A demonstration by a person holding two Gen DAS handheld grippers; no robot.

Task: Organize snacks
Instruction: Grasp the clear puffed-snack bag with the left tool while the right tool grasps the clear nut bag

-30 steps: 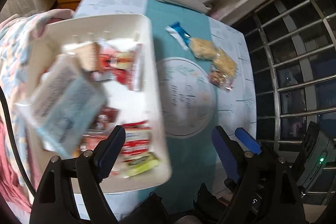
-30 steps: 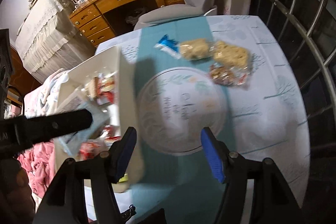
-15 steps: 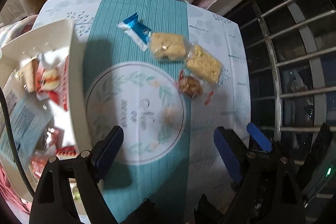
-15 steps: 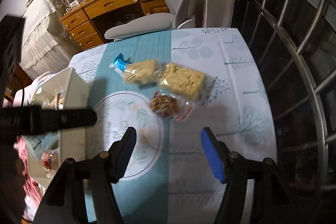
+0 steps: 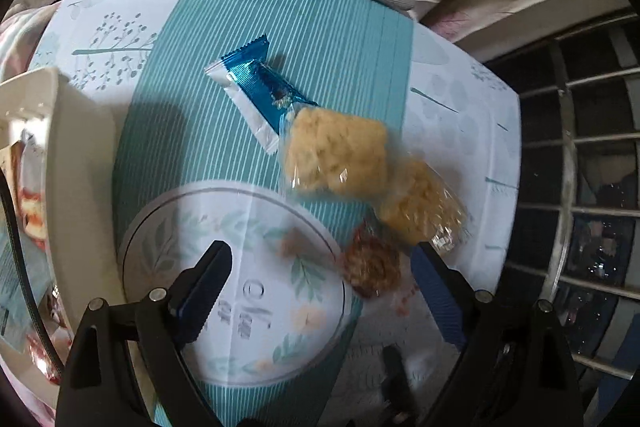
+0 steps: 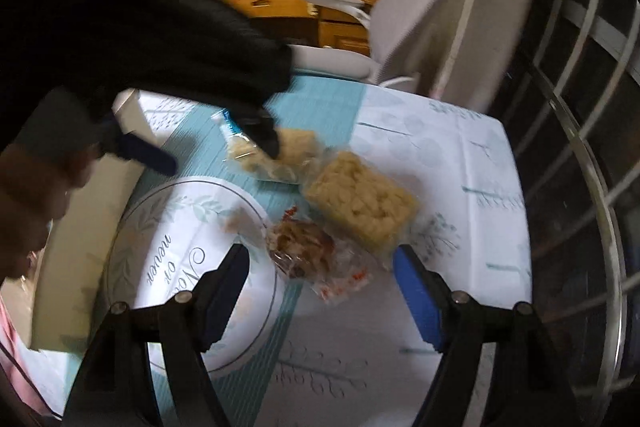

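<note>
Cellophane-wrapped snacks crowd beside the printed circle [image 5: 236,279]: left gripper [image 5: 320,291] and right gripper [image 6: 324,287], both empty and opening, risk colliding over the reddish packet [image 6: 304,247].

Two wrist fisheyes, both tilted steeply down at the same tabletop [image 5: 460,131].

The left view looks from close above its own tongs [image 5: 320,291], the blue wrapper [image 5: 256,83] at 12 o'clock and the white bin [image 5: 76,163] at 9. The right view sits slightly further back behind its tongs [image 6: 320,287], seeing the left tongs [image 6: 208,143] at 10 o'clock. Both share the round printed emblem [image 6: 168,227], the pale cracker packs [image 6: 360,207] and the reddish snack packet [image 6: 304,247].
</note>
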